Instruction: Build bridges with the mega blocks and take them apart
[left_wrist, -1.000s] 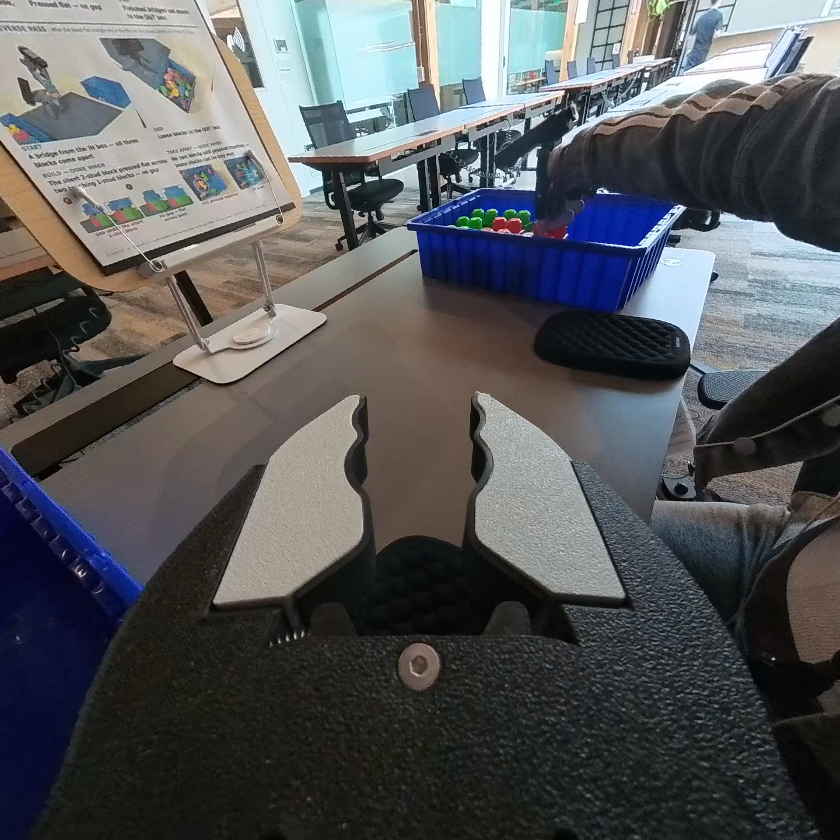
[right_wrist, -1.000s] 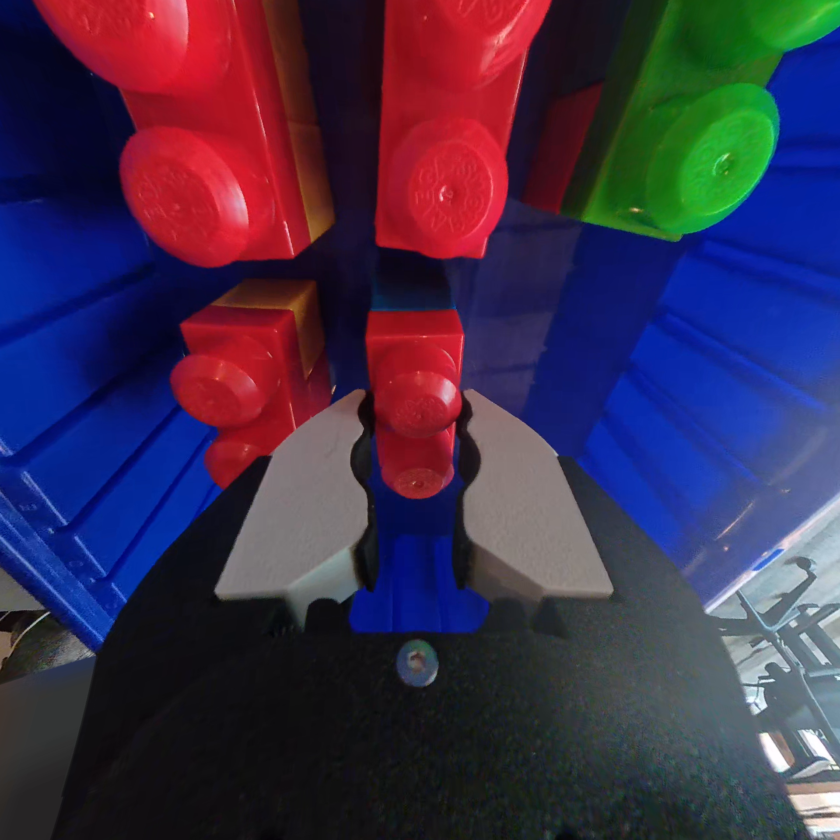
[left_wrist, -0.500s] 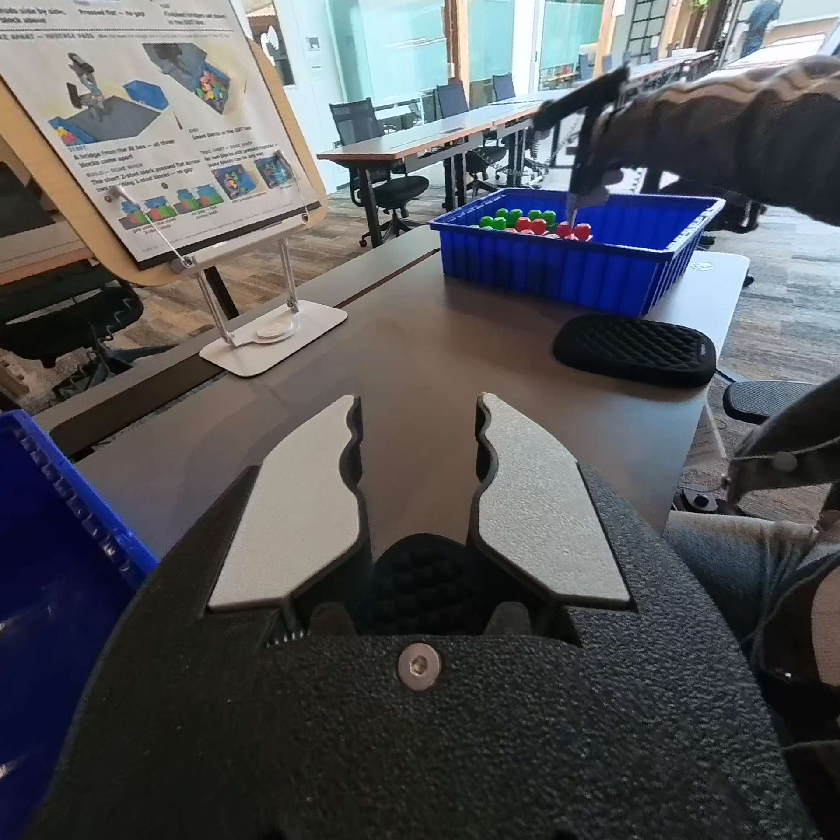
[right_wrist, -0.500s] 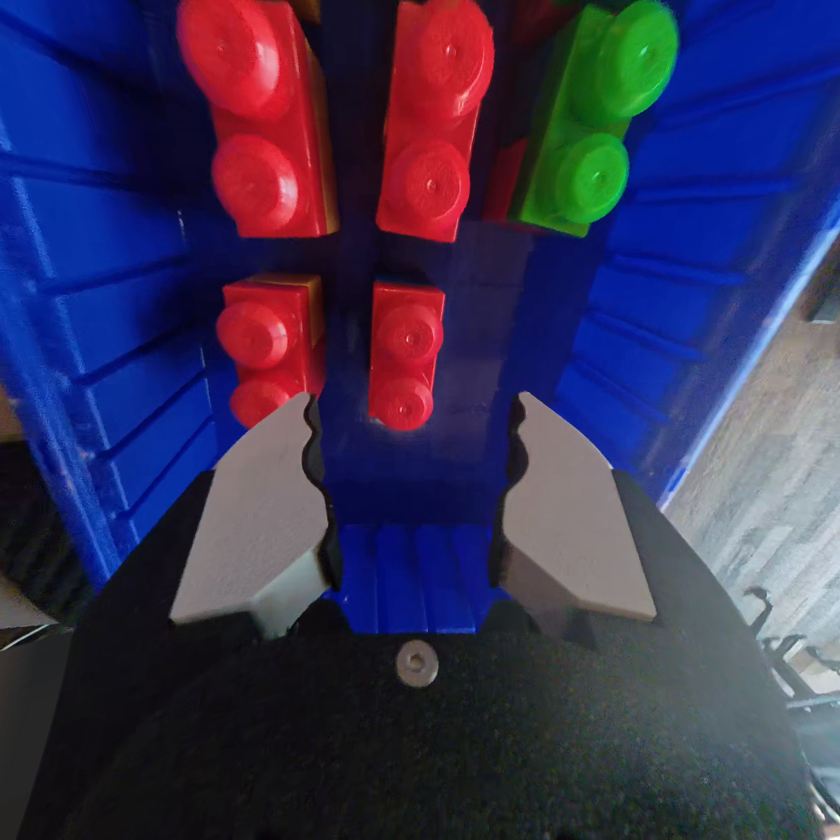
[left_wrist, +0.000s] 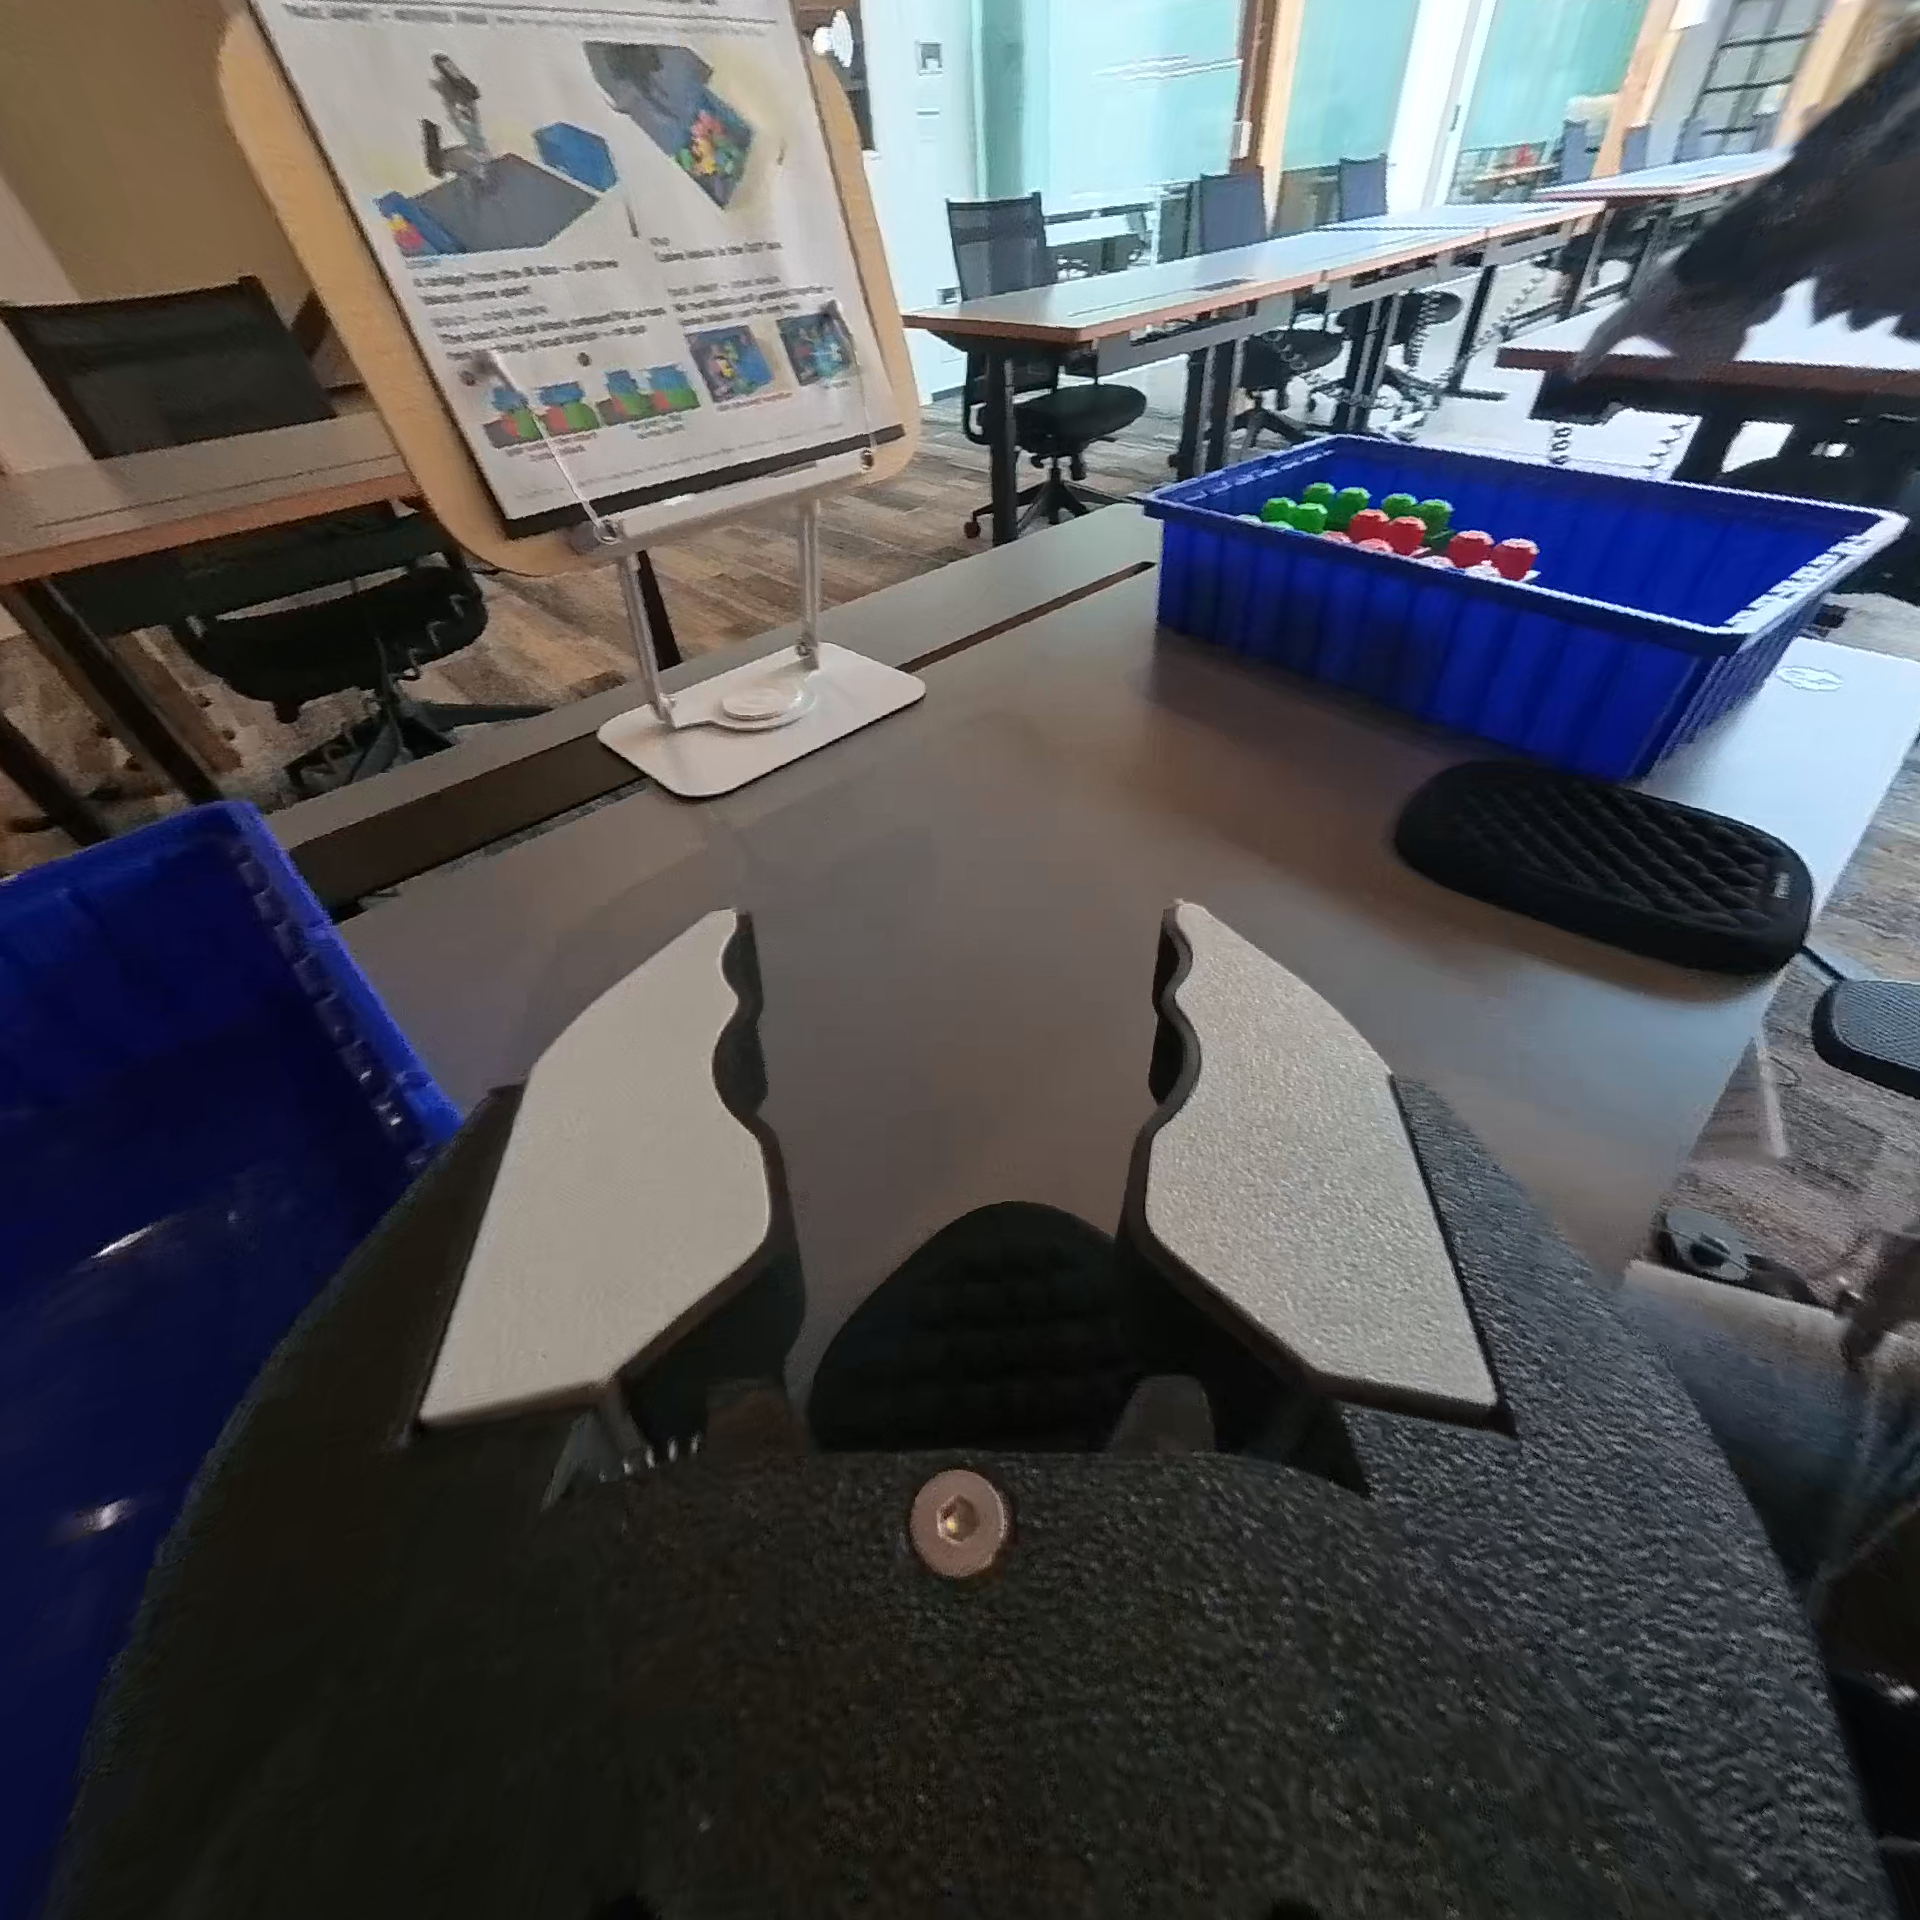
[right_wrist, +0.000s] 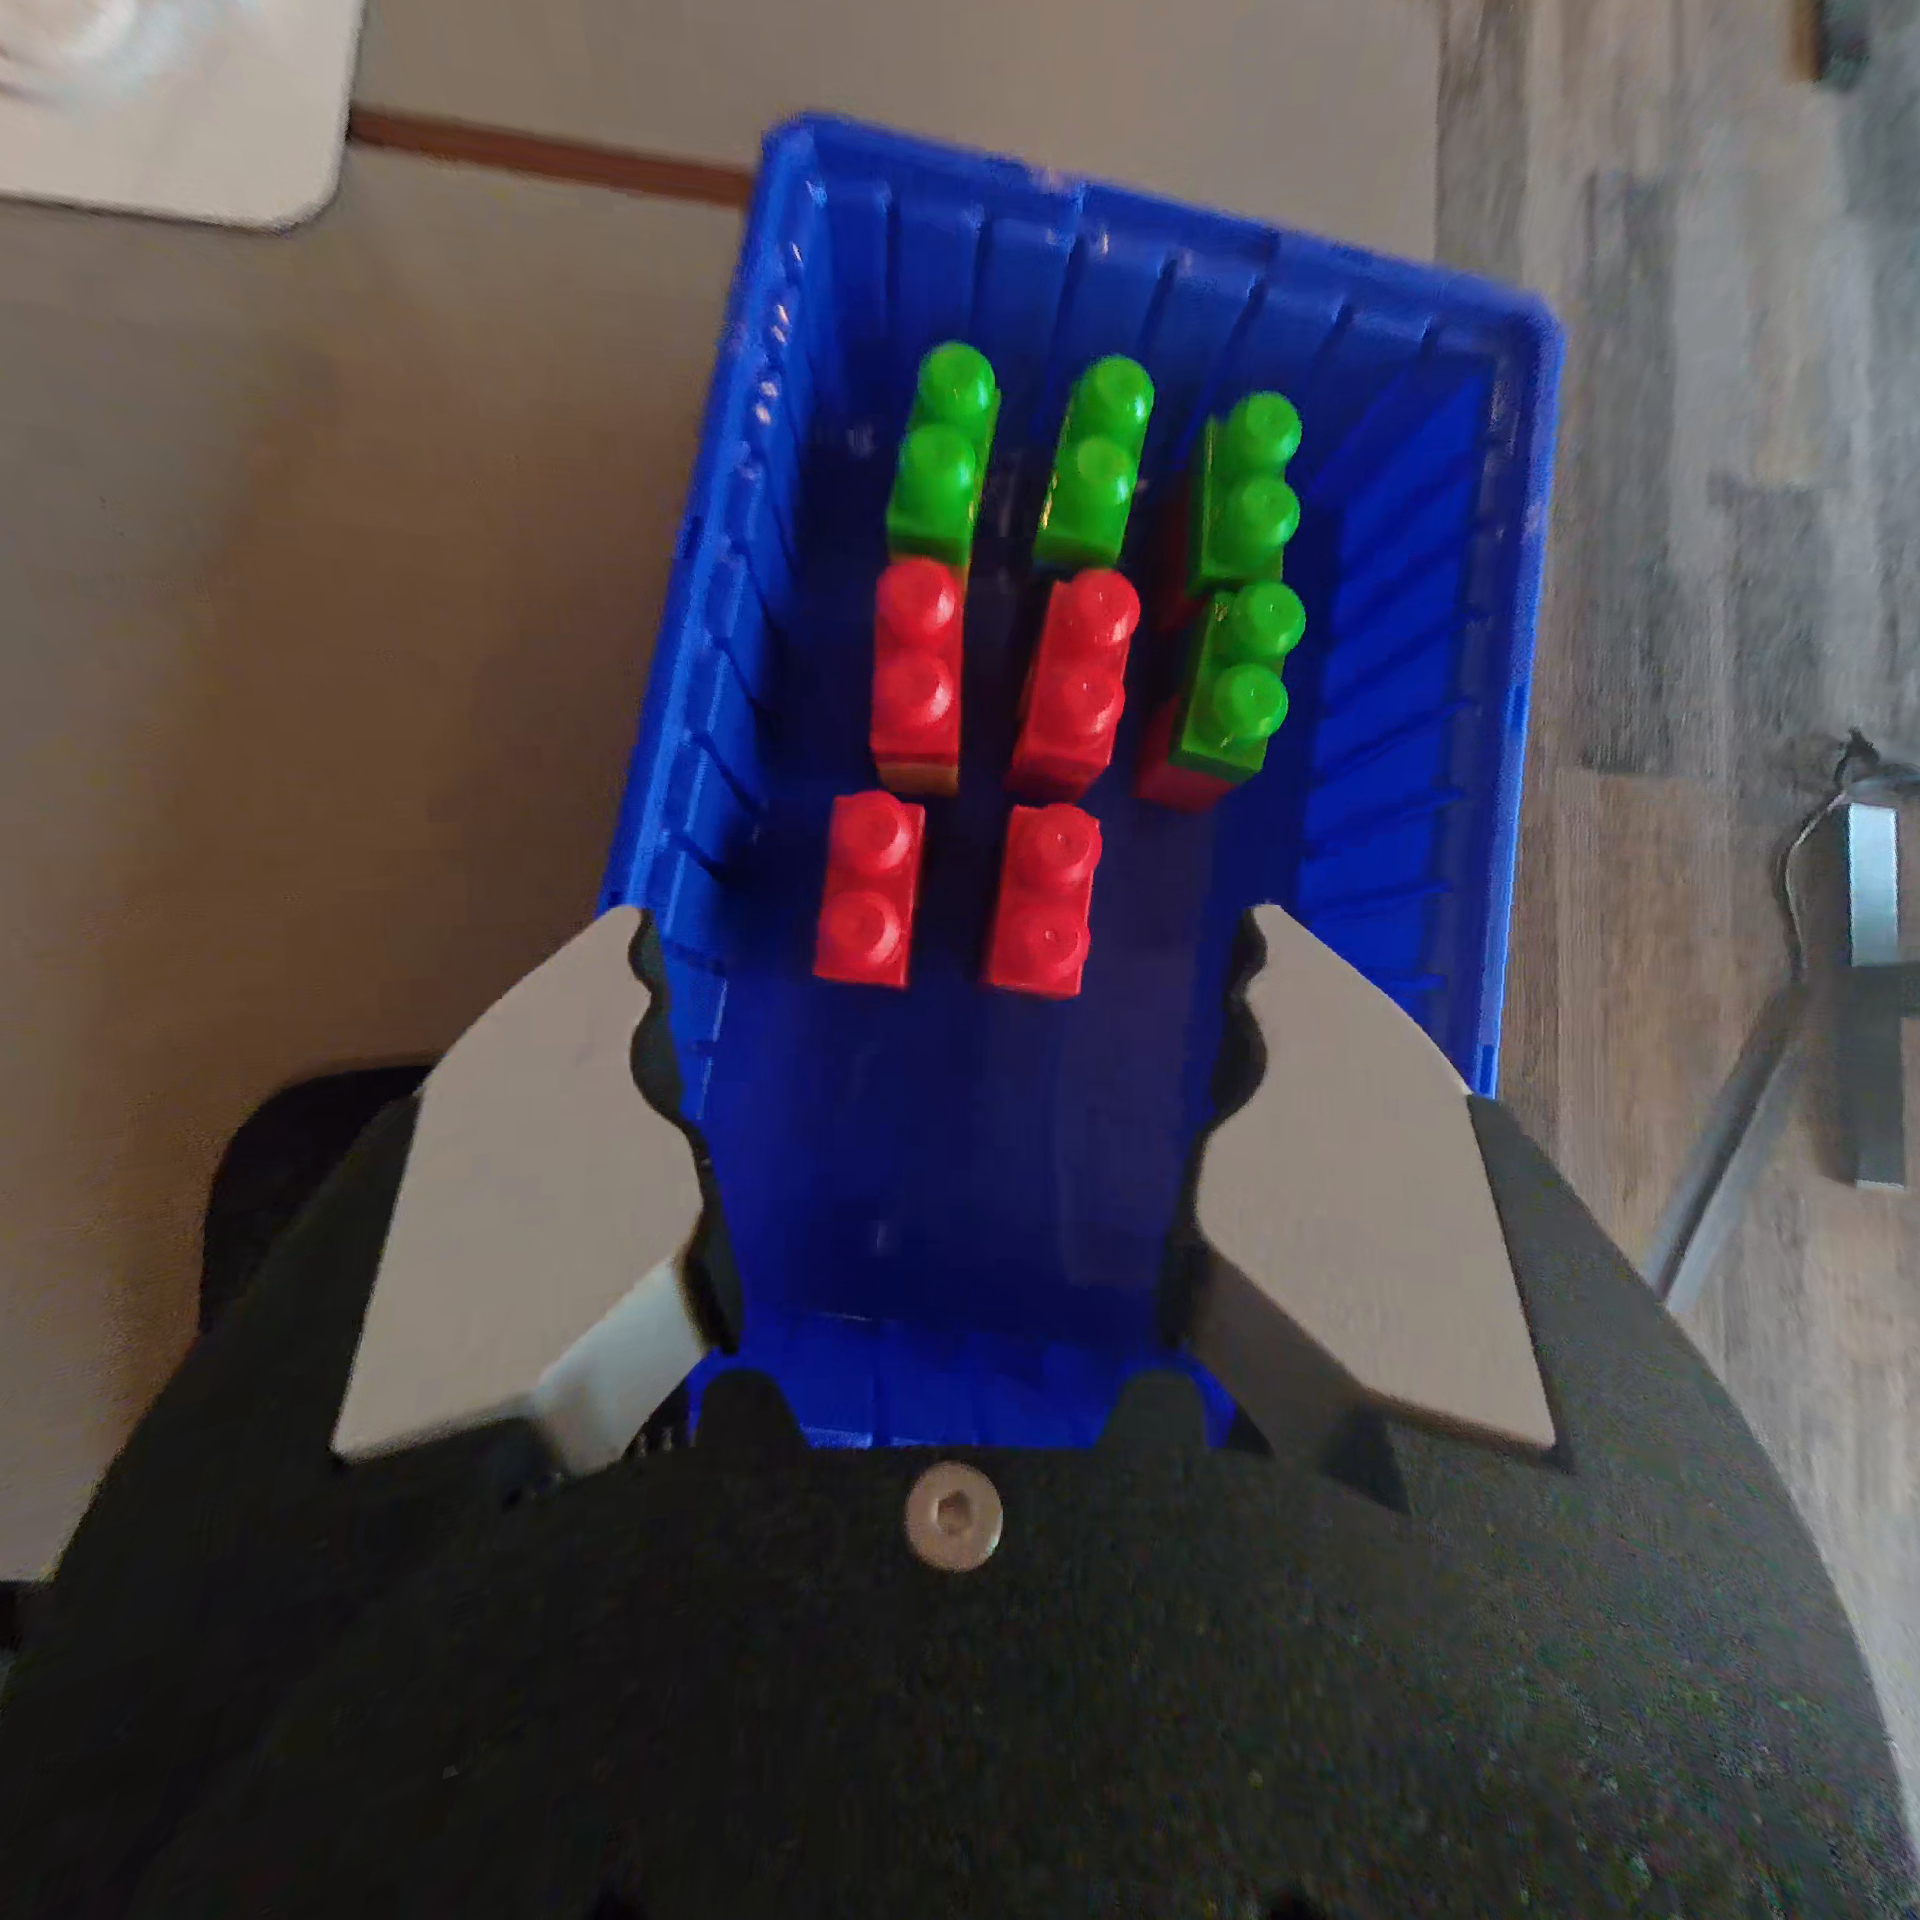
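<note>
Right tongs (right_wrist: 940, 1023): spread wide, empty, poised above blue bin (right_wrist: 1403, 644), looking down into it. Blocks inside in rows, studs up, long axes running away from the tongs, roughly in line with the fingers. Nearest: two red blocks (right_wrist: 868, 888) side by side, just ahead of the fingertips, apart from them.

Left tongs (left_wrist: 956, 1023): open, empty, low over bare table (left_wrist: 987, 831), well apart from that bin; second blue bin (left_wrist: 156, 1039) just beside on the left.

Judged: right side far nearer the blocks.

Printed instruction sheet (left_wrist: 613, 239) on its stand — text unreadable
</note>
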